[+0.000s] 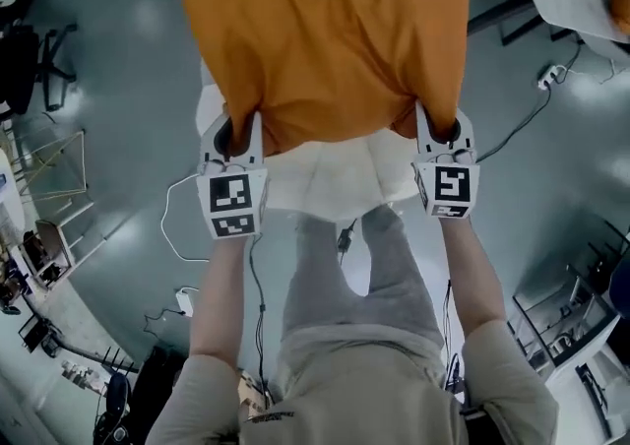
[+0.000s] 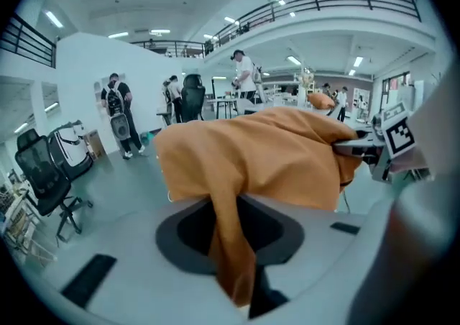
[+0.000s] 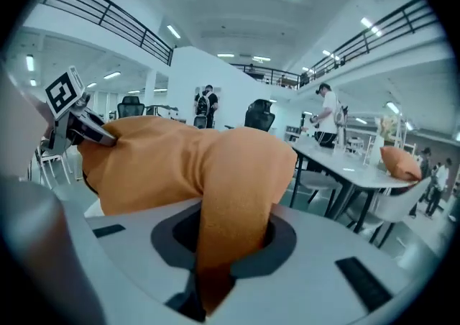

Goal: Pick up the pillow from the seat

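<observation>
I'm watching the person holding up a big orange fabric pillow [image 1: 330, 39] by its near edge, one corner in each claw. The left claw [image 1: 236, 134] is pinching a fold of the orange cloth at the pillow's near left corner. Its jaws are nearly together with the fabric squeezed between them, and in the left gripper view that fold is running down into the narrow gap. The right claw [image 1: 438, 128] is doing the same at the near right corner, clamping a thick bunch of cloth between its jaws.

The pillow is hanging in the air between the two claws, stretched across from one to the other and spreading away from the person. It is lifted above the white cushioned seat [image 1: 325, 182], which is showing below its near edge. The person's grey-trousered legs [image 1: 389, 266] are standing right at the seat, on the grey polished floor [image 1: 118, 69].

Further out, a black office chair [image 2: 43, 172] is standing off to the left. Several people [image 2: 118, 111] are standing well back. A long white desk [image 3: 359, 165] is running along the right claw's side.
</observation>
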